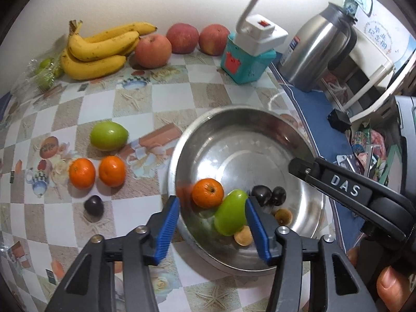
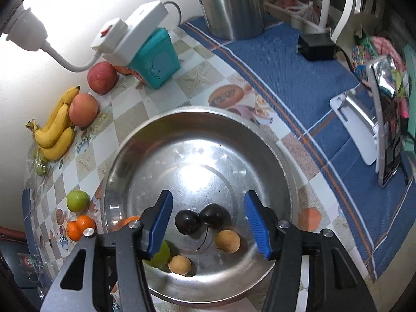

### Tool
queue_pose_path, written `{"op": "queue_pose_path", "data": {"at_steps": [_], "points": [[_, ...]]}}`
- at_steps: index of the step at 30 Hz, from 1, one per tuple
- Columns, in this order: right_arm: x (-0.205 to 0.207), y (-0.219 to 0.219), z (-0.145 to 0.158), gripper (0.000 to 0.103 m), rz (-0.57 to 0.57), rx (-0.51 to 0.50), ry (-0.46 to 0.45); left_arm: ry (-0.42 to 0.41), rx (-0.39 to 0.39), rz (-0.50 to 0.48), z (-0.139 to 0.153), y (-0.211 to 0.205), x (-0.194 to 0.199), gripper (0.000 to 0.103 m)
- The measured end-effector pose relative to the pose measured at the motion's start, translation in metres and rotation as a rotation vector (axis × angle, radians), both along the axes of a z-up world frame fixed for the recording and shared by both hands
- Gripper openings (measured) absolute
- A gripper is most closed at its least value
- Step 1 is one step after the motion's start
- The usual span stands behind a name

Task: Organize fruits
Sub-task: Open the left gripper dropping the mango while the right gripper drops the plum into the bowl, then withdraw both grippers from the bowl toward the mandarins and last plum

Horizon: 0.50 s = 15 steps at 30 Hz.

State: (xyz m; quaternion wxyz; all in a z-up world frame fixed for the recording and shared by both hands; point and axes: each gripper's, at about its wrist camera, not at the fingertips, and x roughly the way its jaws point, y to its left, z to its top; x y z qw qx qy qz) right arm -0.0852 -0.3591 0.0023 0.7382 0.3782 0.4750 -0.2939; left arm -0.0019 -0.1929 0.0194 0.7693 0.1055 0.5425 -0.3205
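Observation:
A steel bowl [image 1: 234, 109] [image 2: 197, 110] holds an orange [image 1: 207, 193], a green fruit [image 1: 230, 213], two dark round fruits [image 2: 187, 221] joined by a stem, and two tan longans [image 2: 228, 241]. My left gripper [image 1: 212, 202] hangs open over the bowl's near side, with the orange and green fruit lying loose between its blue pads. My right gripper [image 2: 208, 197] is open above the dark fruits, gripping nothing. On the table left of the bowl lie a green fruit [image 1: 109, 135], two oranges [image 1: 82, 173] and a dark fruit [image 1: 93, 205].
Bananas [image 1: 101, 49] and three apples [image 1: 153, 50] line the back wall beside a bag of green fruit [image 1: 44, 71]. A teal box [image 1: 244, 65] carrying a white lamp base, a steel jug [image 1: 317, 44] and a phone stand [image 2: 364, 127] sit right of the bowl.

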Motion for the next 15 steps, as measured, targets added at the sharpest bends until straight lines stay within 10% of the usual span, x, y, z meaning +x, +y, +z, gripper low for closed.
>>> {"op": "queue_pose_path", "data": {"at_steps": [15], "points": [[0.000,0.006,0.025,0.073,0.039,-0.088,-0.003,-0.053,0.033,0.276,0.018,0.059,0.043,0.103]]}}
